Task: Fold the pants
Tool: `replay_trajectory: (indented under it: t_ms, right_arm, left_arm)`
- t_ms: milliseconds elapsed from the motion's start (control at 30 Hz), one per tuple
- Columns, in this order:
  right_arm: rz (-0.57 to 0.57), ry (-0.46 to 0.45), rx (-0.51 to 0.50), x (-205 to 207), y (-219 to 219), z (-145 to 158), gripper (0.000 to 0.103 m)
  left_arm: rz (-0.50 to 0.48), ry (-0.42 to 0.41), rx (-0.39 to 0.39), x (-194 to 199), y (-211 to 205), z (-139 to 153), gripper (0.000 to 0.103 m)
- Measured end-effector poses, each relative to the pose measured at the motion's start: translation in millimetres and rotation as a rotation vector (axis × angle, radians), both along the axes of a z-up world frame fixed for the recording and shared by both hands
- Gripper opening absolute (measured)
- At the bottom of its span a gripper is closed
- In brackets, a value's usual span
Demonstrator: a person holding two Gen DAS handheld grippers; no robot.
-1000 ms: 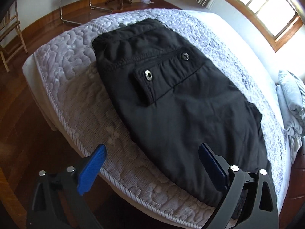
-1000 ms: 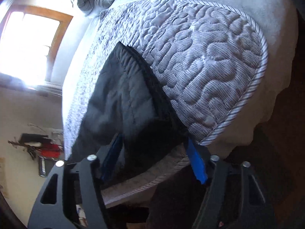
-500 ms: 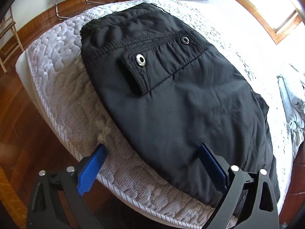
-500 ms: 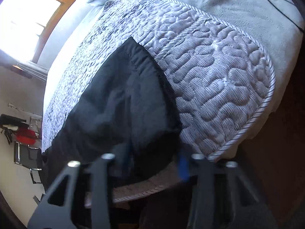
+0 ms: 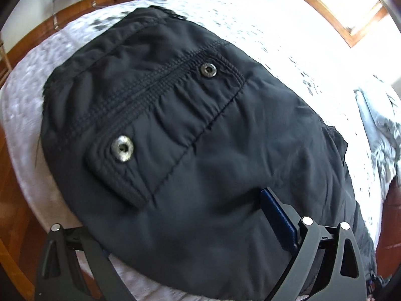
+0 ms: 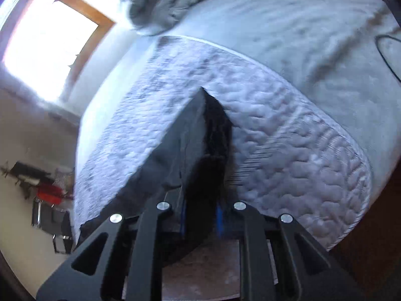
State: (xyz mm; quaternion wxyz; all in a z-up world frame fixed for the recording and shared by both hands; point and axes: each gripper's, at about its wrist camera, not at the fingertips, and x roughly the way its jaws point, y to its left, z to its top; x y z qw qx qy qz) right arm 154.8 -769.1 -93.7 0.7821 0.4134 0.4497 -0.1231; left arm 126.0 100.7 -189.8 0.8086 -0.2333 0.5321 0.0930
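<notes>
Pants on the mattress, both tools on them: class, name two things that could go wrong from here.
1. The right tool pinches only a narrow edge of the pants; it might slip free on lifting.
2. The pants lie near the mattress edge, so a pull could drag them off.

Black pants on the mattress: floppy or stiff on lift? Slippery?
Probably floppy: the black pants wrinkle and drape over the mattress edge. Smooth woven fabric, so possibly slippery between the right gripper's pads. The stacked layers look bulky and may shift apart when lifted.

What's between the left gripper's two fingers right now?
In the left wrist view, the black pants fill the left gripper; fabric hides one finger.
</notes>
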Motion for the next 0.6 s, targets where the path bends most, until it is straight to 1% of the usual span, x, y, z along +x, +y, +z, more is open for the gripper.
replay_trajectory:
  t_ms: [33, 100, 133, 167, 200, 233, 267, 300, 333, 467, 533, 600]
  right_arm:
    - [-0.014, 0.028, 0.004, -3, -3, -11, 0.016]
    - [-0.040, 0.056, 0.031, -12, -8, -30, 0.016]
    - [-0.048, 0.058, 0.039, -18, -7, -38, 0.017]
    - [-0.057, 0.054, 0.044, -24, -6, -41, 0.021]
    - [-0.067, 0.043, 0.050, -27, -5, -44, 0.024]
    - [-0.076, 0.029, 0.056, -30, -5, -43, 0.031]
    - [-0.088, 0.021, 0.061, -33, -6, -43, 0.044]
    - [-0.098, 0.011, 0.078, -35, -6, -42, 0.053]
    - [-0.105, -0.005, 0.094, -39, -7, -41, 0.066]
    - [-0.146, -0.046, 0.114, -50, -9, -36, 0.069]
    - [-0.185, -0.085, 0.144, -61, -13, -35, 0.073]
    - [-0.215, -0.122, 0.185, -66, -17, -38, 0.074]
  left_arm:
    - [-0.005, 0.004, 0.021, 4, -6, -1, 0.097]
    - [0.005, 0.013, 0.039, 11, -8, -3, 0.098]
    - [0.010, 0.017, 0.035, 14, -7, -4, 0.098]
    - [0.013, 0.019, 0.024, 16, -6, -5, 0.098]
    - [0.014, 0.020, 0.007, 19, -5, -5, 0.098]
    - [0.014, 0.017, -0.008, 19, -3, -4, 0.097]
    - [0.017, 0.011, -0.022, 20, -2, -3, 0.097]
    - [0.023, 0.002, -0.034, 17, 1, -1, 0.097]
    - [0.029, -0.004, -0.039, 14, 4, 1, 0.097]
    - [0.073, -0.024, -0.026, -10, 6, 13, 0.097]
    - [0.079, -0.060, -0.005, -22, 5, 23, 0.098]
    - [0.086, -0.090, 0.031, -34, 1, 35, 0.098]
